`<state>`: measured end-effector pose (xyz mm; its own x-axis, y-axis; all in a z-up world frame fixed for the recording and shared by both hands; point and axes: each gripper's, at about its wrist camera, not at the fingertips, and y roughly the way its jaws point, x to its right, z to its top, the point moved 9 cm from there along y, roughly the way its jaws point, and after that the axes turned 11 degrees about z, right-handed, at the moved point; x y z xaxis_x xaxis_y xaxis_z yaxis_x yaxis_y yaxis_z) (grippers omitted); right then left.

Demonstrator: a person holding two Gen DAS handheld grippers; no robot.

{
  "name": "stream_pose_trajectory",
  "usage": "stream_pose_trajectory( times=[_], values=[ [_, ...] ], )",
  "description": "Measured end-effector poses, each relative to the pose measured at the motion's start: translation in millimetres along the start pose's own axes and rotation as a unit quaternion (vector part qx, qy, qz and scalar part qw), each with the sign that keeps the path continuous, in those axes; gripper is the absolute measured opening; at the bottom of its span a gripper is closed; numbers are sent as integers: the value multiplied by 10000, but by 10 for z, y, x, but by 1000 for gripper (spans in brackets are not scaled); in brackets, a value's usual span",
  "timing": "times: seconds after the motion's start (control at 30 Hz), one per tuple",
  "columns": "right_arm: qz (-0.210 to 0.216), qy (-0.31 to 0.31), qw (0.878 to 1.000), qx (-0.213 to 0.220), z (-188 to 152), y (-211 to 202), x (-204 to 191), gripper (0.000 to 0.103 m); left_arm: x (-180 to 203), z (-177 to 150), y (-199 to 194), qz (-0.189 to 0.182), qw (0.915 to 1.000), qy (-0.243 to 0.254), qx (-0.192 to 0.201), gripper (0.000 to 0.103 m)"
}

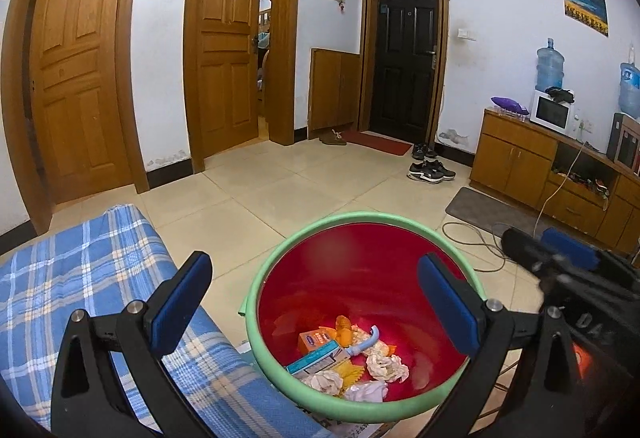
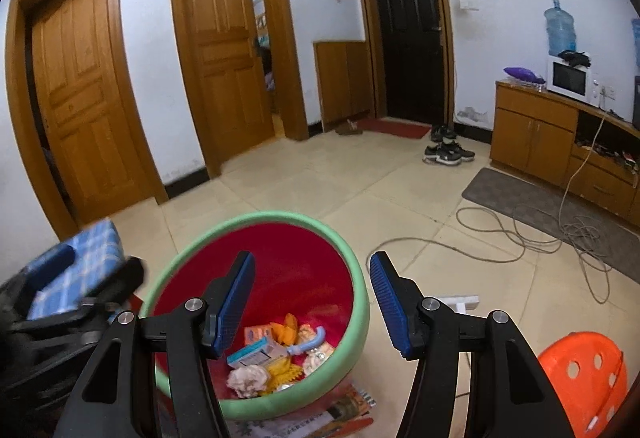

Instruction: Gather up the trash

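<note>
A red trash bin [image 1: 360,270] with a green rim stands on the floor; it also shows in the right wrist view [image 2: 288,262]. Inside lie crumpled tissues [image 1: 387,366], a small carton [image 1: 316,356], orange wrappers and a light blue toothbrush [image 1: 366,343]. My left gripper [image 1: 320,302] is open and empty above the bin. My right gripper [image 2: 312,302] is open and empty over the bin's right rim. Each gripper shows blurred at the edge of the other's view.
A blue plaid cushion [image 1: 80,278] lies left of the bin. An orange plastic stool [image 2: 584,378] stands at the right. Magazines [image 2: 340,414] lie under the bin. Loose cables [image 2: 520,238], a grey mat, shoes [image 1: 430,170] and a wooden cabinet [image 1: 552,166] are further off.
</note>
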<state>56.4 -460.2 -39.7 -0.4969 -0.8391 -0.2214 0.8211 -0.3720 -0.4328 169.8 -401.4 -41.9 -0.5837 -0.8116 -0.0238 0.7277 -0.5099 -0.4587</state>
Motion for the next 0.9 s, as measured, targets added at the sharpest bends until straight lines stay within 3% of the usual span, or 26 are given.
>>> stream_pose_trajectory(
  times=[0.13, 0.5, 0.9],
  values=[
    [-135, -18, 9995, 285, 35, -73, -28, 61, -22, 8, -21, -5, 10000, -63, 30, 101],
    [-277, 116, 9994, 179, -29, 66, -44, 60, -89, -14, 48, 102, 9996, -208, -152, 101],
    [-296, 202, 9991, 223, -56, 77, -25, 60, -66, -4, 26, 226, 9997, -92, -59, 101]
  ],
)
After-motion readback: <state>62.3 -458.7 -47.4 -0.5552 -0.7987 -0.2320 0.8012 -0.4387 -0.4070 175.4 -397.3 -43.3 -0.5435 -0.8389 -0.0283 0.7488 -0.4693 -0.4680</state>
